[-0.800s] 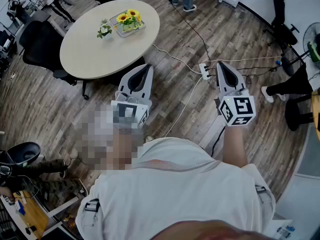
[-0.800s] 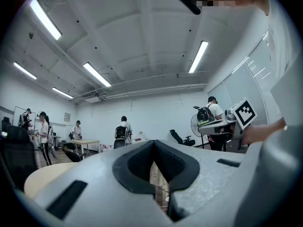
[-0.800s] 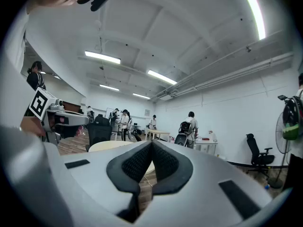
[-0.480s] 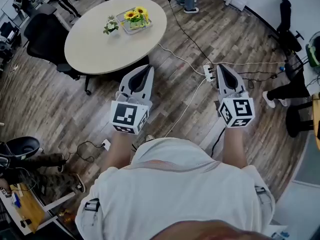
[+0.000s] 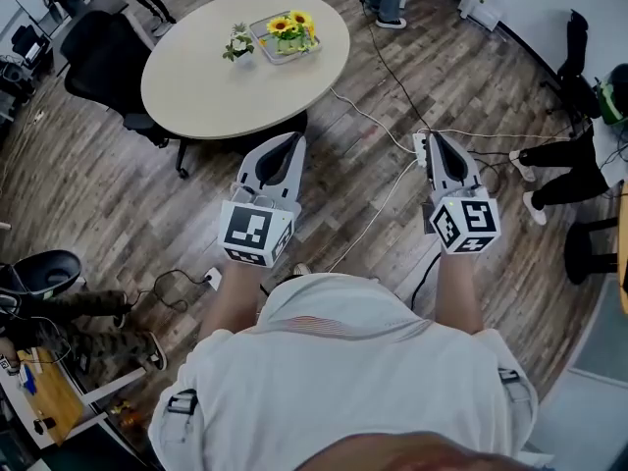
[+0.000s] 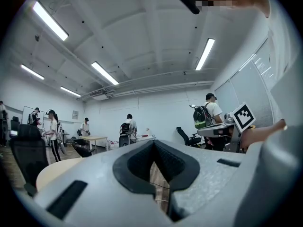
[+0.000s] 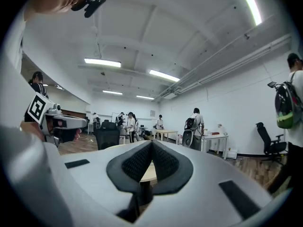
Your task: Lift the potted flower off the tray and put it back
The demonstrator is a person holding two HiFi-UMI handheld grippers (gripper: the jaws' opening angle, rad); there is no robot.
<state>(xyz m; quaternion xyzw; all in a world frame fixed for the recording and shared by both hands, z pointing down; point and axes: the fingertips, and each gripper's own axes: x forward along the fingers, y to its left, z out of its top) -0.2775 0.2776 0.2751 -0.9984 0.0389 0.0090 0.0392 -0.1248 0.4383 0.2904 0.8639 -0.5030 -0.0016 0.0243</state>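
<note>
While left hand-held gripper (image 5: 292, 140) and right hand-held gripper (image 5: 434, 137) are closed, empty, potted flower (image 5: 291, 26) seems trayed.

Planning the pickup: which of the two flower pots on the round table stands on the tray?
The pot of yellow sunflowers stands on the pale rectangular tray. The small white-flowered pot stands beside it, on the bare beige tabletop.

Table (image 5: 211, 91): on the floor, far in front of the person.
Tray (image 5: 278, 55): on the table, at its far side.
Sunflowers (image 5: 292, 26): in the tray.
Small flower pot (image 5: 236, 43): on the table, just left of the tray.
Chair (image 5: 98, 47): left of the table.
Left gripper (image 5: 293, 138): over the floor, near the table's front edge.
Right gripper (image 5: 433, 137): right of the left gripper, well apart from it.
Power strip (image 5: 420, 149): on the floor, right of the table.
</note>
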